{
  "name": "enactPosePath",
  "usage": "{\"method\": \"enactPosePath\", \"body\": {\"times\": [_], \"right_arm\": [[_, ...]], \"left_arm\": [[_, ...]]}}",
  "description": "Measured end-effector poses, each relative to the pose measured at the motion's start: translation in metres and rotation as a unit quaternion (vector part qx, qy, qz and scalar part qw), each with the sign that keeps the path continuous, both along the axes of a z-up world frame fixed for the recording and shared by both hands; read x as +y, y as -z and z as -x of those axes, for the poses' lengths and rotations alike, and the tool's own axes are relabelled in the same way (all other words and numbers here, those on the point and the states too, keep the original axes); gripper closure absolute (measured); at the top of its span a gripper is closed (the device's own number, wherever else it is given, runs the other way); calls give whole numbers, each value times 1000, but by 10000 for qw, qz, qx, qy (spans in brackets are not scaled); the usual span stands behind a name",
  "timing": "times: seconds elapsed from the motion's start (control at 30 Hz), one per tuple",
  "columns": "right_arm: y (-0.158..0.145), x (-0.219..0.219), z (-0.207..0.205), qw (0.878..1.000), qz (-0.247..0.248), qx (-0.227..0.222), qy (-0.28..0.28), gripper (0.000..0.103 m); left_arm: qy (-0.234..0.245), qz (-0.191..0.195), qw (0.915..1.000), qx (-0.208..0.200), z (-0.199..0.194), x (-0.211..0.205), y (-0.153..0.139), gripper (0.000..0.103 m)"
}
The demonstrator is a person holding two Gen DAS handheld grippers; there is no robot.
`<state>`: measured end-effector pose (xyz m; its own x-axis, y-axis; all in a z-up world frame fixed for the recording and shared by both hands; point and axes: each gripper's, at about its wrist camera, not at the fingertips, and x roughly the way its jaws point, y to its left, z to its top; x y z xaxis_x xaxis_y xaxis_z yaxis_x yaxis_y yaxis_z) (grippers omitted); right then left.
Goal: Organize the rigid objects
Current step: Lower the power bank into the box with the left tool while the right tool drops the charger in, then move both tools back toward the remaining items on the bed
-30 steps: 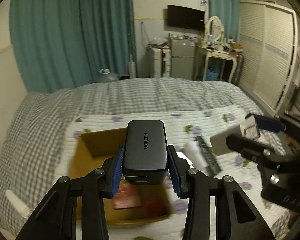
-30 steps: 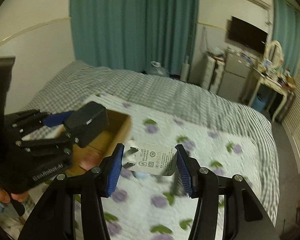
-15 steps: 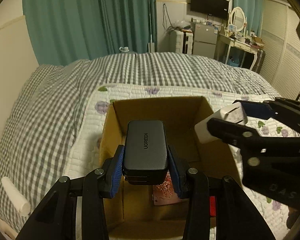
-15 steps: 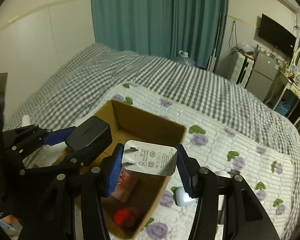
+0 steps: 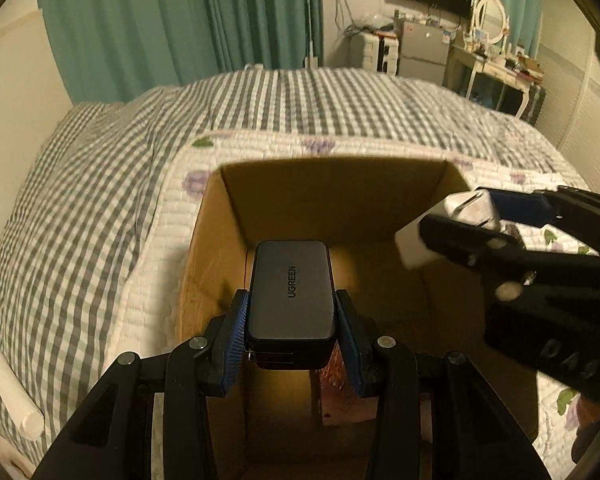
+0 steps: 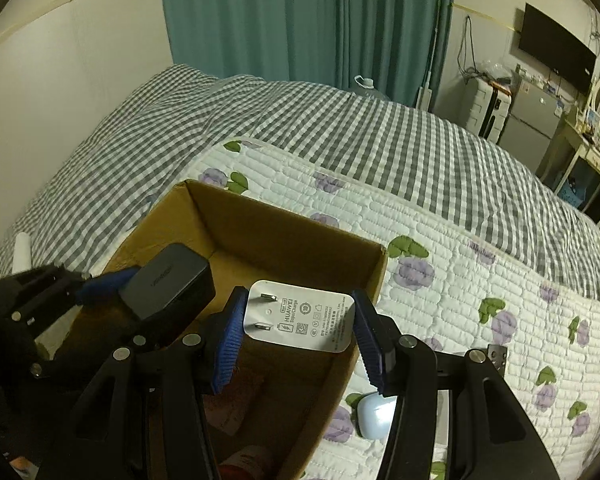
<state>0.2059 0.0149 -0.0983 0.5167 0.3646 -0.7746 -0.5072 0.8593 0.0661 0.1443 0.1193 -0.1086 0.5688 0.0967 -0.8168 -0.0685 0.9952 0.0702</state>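
We hold two chargers over one cardboard box [image 5: 380, 208] on the bed [image 6: 440, 152]: left claw [image 5: 292, 320] clamps the black UGREEN charger [image 5: 291, 292], right claw [image 6: 298, 332] the white Huawei charger [image 6: 300, 320]. Only the right view shows a white earbud case [image 6: 374, 416].

Pink packet [image 5: 332, 396] on box floor — mostly hidden — label unreadable
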Motion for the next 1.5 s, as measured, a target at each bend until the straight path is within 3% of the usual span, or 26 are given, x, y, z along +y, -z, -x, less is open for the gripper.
{"method": "enactPosePath", "body": {"times": [0.1,0.17,0.23,0.33,0.43,0.53,0.77,0.97,1.2,1.5], "right_arm": [[-7,-8,5,9999,-149,-14,81,48],[-21,-16,10,9995,-221,-164,179,22],[-36,-25,15,9988,-298,-315,248,21],[-61,-44,25,9974,-299,-528,394,20],[-90,-73,40,9943,-290,-844,589,10],[-111,-102,57,9908,-201,-1098,765,9],[-126,-185,87,9823,-4,-1199,1438,6],[-105,-248,99,9759,-2,-1058,1907,6],[-60,-293,96,9740,-90,-783,2124,6],[7,-305,68,9775,-175,-215,2089,6]], "left_arm": [[-45,-14,10000,78,4,0,1,59],[-79,-24,9999,-92,10,-2,-10,48],[-126,-27,9997,-213,14,-6,-23,42],[-227,-91,9990,-385,20,-14,-48,41],[-251,-98,9983,-519,25,-27,-73,38],[-203,-47,9974,-693,34,-46,-95,37],[93,52,9965,-827,50,-110,-118,35],[434,74,9966,-702,50,-169,-100,35],[808,-55,9958,-422,31,-222,-48,35],[940,-131,9952,-257,-9,-231,33,35]]}}
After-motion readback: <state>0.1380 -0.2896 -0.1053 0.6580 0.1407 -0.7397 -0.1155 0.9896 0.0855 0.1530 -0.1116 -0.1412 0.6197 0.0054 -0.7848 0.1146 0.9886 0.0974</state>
